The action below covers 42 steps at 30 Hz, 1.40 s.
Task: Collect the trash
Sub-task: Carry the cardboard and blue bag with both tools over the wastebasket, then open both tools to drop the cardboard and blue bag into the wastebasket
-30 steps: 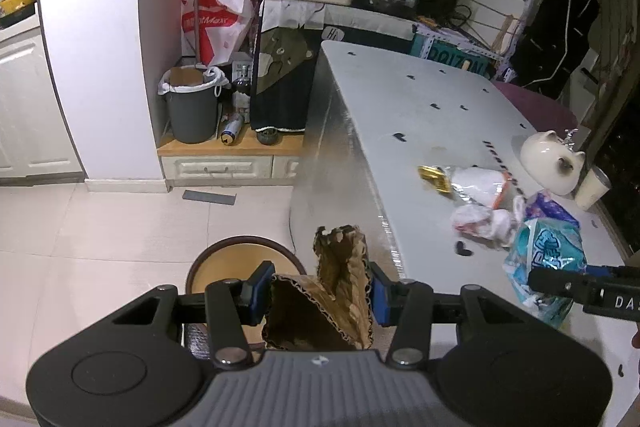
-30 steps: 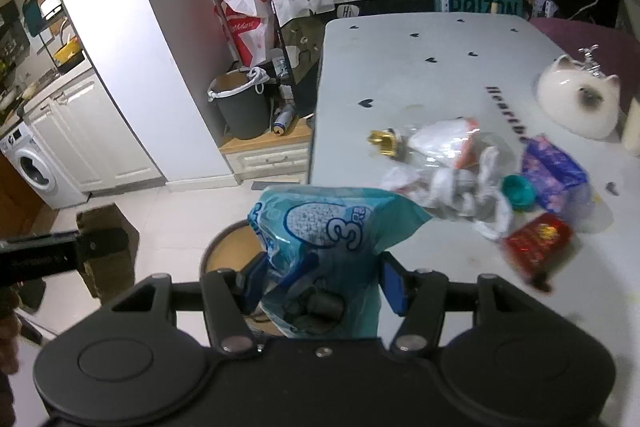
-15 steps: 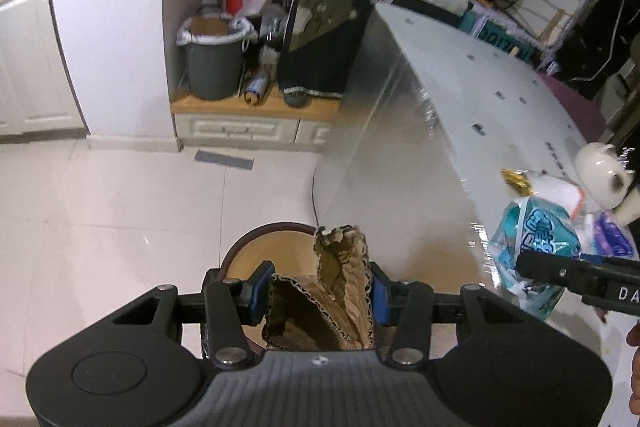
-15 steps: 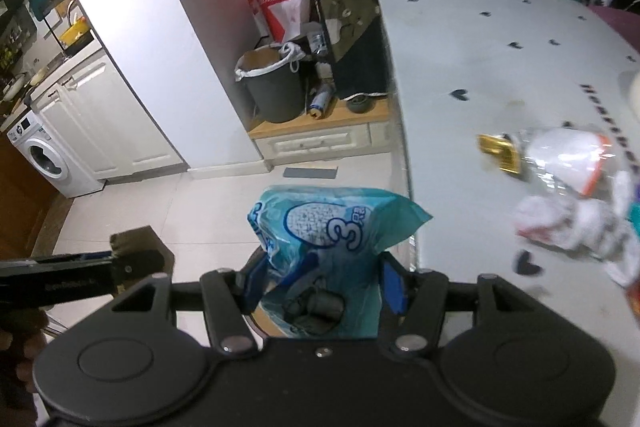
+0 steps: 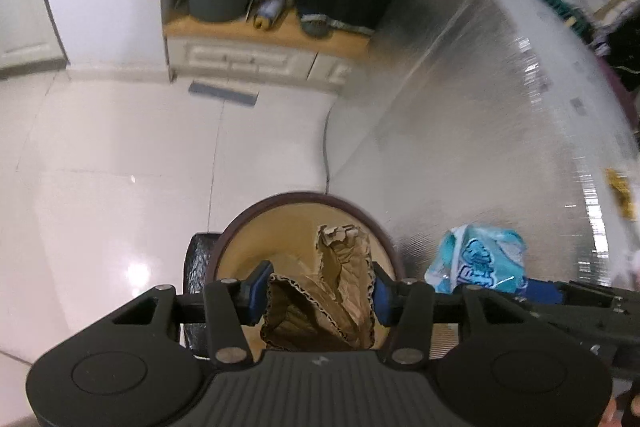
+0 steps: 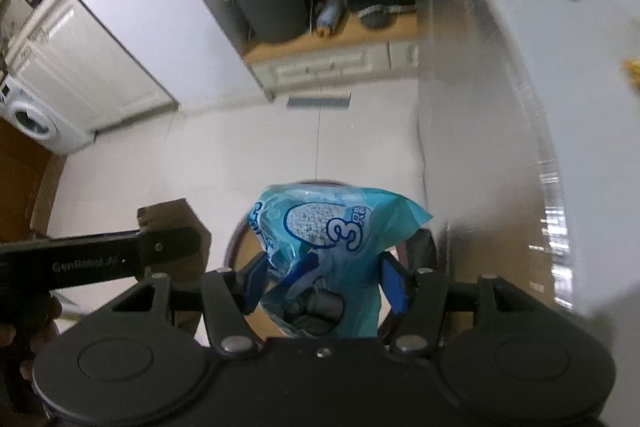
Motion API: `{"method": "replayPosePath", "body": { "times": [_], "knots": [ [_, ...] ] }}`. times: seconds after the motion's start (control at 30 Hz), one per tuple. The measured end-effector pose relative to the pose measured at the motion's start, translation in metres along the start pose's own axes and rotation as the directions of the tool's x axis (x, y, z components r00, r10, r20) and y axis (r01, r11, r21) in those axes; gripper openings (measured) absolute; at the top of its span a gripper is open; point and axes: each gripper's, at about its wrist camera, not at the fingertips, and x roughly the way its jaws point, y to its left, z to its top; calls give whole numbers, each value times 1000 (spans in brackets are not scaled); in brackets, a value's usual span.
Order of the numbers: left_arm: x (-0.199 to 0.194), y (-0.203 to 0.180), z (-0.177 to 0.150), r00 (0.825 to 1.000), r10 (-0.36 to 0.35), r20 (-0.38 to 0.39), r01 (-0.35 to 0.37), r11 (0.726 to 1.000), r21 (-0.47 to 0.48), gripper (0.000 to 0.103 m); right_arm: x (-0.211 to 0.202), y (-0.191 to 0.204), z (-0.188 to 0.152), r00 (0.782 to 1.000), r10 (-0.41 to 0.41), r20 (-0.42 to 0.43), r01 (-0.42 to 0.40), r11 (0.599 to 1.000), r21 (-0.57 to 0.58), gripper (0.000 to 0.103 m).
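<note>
left gripper: jaws clamped on crumpled brown corrugated cardboard scrap | right gripper: jaws pinching crinkled blue plastic wrapper | round dark-rimmed tan bin: directly beyond and below the left jaws, nearer that hand; wrapper just beside its rim | release likely next
</note>
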Motion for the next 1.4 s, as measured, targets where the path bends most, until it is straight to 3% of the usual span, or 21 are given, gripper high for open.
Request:
{"method": "replayPosePath", "body": {
  "times": [0.27,0.5,0.7,0.73,0.8,1.0,1.1,1.27,1.4],
  "knots": [
    [74,39,-5,996,19,-83,-27,994,-107,51,97,-9,1,993,-23,-112,25,1000,15,60],
    [116,64,-7,989,25,-143,-52,980,-192,52,140,-14,-4,989,-16,-150,21,999,36,62],
    [130,64,3,988,25,-151,-52,983,-174,60,144,-19,-12,990,-28,-140,36,997,61,76],
    [131,63,4,988,31,-154,-57,984,-168,67,144,-20,-13,989,-33,-142,42,997,59,85],
    [132,61,3,986,49,-162,-75,984,-160,73,141,-21,-14,990,-47,-134,54,997,55,89],
    [125,60,-7,979,80,-190,-107,985,-137,78,134,-24,-18,989,-51,-138,60,996,62,90],
    [119,58,-14,974,94,-205,-119,986,-115,86,127,-23,-21,989,-59,-139,68,996,61,90],
    [112,58,-19,972,97,-214,-126,984,-124,96,111,-22,-28,987,-77,-139,84,995,49,94],
    [105,53,-15,972,109,-206,-133,985,-106,98,105,-21,-31,986,-88,-142,94,995,34,99]
  ]
}}
